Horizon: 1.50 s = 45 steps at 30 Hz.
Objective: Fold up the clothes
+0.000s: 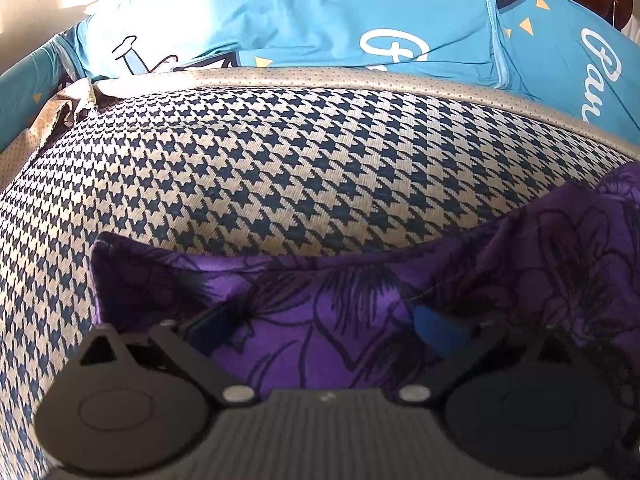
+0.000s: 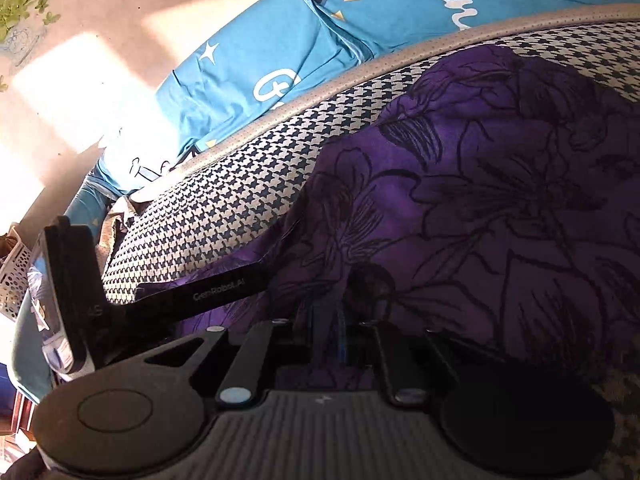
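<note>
- Left gripper [image 1: 320, 320]: jaws standing wide apart over the purple floral garment [image 1: 360, 312], pressing on nothing.
- Right gripper [image 2: 338, 332]: jaws drawn together; fingertips lying in shadow, seemingly pinching a fold of the purple floral garment, which is spreading away beyond them.
- Purple floral garment: lying rumpled on the houndstooth cushion [image 1: 260, 168]; folding is appearing early, with flattening and the folds remaining.
- Blue printed bedding [image 1: 320, 20]: lying behind the houndstooth cushion.
- Garment outline is being cut off by both frames.
</note>
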Available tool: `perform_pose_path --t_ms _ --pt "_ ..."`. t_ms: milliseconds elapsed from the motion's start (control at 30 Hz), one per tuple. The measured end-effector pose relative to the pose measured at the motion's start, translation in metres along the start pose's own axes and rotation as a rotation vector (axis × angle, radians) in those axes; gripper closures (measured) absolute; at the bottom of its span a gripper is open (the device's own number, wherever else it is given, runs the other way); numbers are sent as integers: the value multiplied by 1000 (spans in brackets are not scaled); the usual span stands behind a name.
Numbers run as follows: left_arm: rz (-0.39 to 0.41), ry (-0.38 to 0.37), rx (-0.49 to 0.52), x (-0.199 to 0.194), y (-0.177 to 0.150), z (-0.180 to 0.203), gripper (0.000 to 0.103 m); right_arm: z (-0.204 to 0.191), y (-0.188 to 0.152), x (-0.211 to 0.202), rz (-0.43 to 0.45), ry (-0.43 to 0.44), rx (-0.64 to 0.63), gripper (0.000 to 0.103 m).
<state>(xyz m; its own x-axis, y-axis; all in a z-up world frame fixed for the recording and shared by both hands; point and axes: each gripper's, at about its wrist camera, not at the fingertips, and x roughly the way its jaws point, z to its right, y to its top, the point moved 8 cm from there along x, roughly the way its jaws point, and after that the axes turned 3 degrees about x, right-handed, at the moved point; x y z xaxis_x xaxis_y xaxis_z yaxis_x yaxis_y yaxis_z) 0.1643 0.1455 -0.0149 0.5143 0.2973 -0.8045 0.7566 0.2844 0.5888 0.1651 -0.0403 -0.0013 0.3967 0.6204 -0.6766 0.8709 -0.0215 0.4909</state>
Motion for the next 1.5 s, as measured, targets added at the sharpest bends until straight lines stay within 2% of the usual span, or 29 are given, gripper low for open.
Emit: perform_pose_path --t_ms 100,167,233,300,467,567,833,900,1000,1067,1300,1500 --pt "1 -3 1 0 1 -1 1 2 -8 1 -10 -5 0 92" --pt "0 -6 1 0 1 -1 1 10 -14 7 -27 -58 -3 103" --pt "-2 -10 0 0 1 -2 1 10 -16 4 -20 -67 2 103" --pt "-4 -13 -1 0 1 -2 1 8 -18 -4 -6 -60 7 96" --pt "-6 -18 3 -2 0 -4 1 5 -33 -18 13 -84 -38 95" --pt "-4 -22 9 -2 -3 -5 1 12 -43 -17 3 -121 -54 101" --pt "-13 -27 3 -3 -14 -18 1 16 -51 -43 52 -132 -25 100" --pt "-14 -25 6 -4 -17 -21 1 14 -56 -51 74 -151 -82 99" --pt "-17 -23 4 -7 -21 -28 1 23 -61 -45 57 -173 -47 103" --pt "-21 -20 5 -10 -24 -34 1 27 -62 -52 53 -154 -15 103" --pt "-26 -17 8 -22 -35 -55 1 28 -73 -59 64 -158 -22 103" --pt "-7 -7 43 -37 -51 -58 1 30 -83 -67 61 -152 0 103"
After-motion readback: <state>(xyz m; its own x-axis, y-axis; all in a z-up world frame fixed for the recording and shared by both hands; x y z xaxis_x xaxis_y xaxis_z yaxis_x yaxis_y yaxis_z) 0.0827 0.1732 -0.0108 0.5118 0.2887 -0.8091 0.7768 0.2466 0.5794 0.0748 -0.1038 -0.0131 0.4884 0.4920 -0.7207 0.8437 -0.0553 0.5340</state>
